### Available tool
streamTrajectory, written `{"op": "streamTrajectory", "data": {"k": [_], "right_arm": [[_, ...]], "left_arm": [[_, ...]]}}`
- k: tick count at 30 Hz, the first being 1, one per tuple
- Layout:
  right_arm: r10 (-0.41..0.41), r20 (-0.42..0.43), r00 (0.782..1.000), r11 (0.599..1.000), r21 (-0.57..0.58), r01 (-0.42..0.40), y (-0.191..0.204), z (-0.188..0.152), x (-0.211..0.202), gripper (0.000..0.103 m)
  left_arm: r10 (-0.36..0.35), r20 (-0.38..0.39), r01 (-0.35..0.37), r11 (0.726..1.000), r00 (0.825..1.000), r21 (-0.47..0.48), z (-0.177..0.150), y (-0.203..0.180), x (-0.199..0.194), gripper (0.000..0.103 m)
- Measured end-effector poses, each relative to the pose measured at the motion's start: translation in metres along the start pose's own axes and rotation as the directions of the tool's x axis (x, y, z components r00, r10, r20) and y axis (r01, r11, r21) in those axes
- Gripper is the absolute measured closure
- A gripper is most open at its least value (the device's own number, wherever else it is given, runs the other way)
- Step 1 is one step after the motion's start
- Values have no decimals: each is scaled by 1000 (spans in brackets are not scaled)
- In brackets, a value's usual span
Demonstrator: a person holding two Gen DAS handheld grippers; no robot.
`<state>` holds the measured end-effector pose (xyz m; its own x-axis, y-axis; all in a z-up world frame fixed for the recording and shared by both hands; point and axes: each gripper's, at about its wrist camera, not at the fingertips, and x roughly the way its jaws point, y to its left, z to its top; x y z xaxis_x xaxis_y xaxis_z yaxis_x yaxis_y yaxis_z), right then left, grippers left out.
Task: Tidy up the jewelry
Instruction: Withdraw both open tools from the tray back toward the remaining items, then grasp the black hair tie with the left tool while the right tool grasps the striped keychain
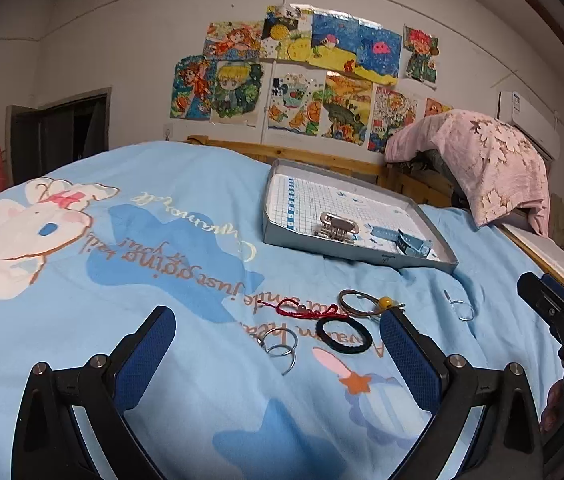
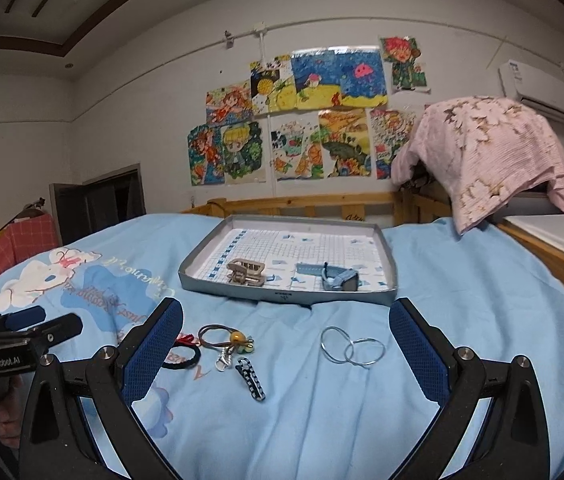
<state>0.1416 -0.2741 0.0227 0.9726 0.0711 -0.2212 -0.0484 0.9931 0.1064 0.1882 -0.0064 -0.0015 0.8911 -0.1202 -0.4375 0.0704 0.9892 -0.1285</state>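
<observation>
Jewelry lies loose on a light blue bedsheet [image 1: 201, 380]. My left gripper [image 1: 275, 320] hovers open over two linked silver rings [image 1: 279, 346], a black hair tie [image 1: 344, 336], a red string bracelet [image 1: 302, 310] and a brown hair tie with a yellow bead [image 1: 362, 304]. My right gripper [image 2: 286, 312] is open too, above another pair of silver rings [image 2: 352, 346] and a black-and-white clip [image 2: 250, 378]. Farther back, a grey tray [image 2: 201, 276] holds a metal band [image 2: 246, 272] and a blue watch [image 2: 340, 278]. Neither gripper holds anything.
A wooden bed rail [image 2: 302, 204] runs behind the tray. A pink cloth [image 2: 490, 148] is draped over something at the back right. The bed's right edge meets a wooden frame [image 2: 562, 264]. A hand [image 2: 5, 412] grips the left tool's handle.
</observation>
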Motion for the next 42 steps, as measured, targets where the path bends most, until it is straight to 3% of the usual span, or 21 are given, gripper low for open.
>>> {"op": "streamTrajectory", "data": {"k": [14, 22, 25, 34, 42], "right_arm": [[70, -135, 988, 998, 16, -69, -1, -16, 55, 2], [96, -190, 977, 995, 33, -92, -7, -21, 75, 26], [116, -208, 971, 993, 50, -108, -10, -23, 80, 37], [174, -299, 938, 984, 30, -173, 4, -37, 95, 60], [175, -397, 901, 982, -1, -191, 15, -50, 105, 63]], "left_arm": [[-104, -87, 109, 992, 991, 60, -1, -14, 42, 2], [-157, -134, 169, 982, 979, 82, 2, -23, 62, 24], [-180, -164, 194, 978, 970, 75, 0, -23, 69, 37], [-227, -274, 252, 966, 934, 58, -8, -28, 90, 62], [-215, -357, 237, 971, 909, 19, -15, -25, 106, 75]]}}
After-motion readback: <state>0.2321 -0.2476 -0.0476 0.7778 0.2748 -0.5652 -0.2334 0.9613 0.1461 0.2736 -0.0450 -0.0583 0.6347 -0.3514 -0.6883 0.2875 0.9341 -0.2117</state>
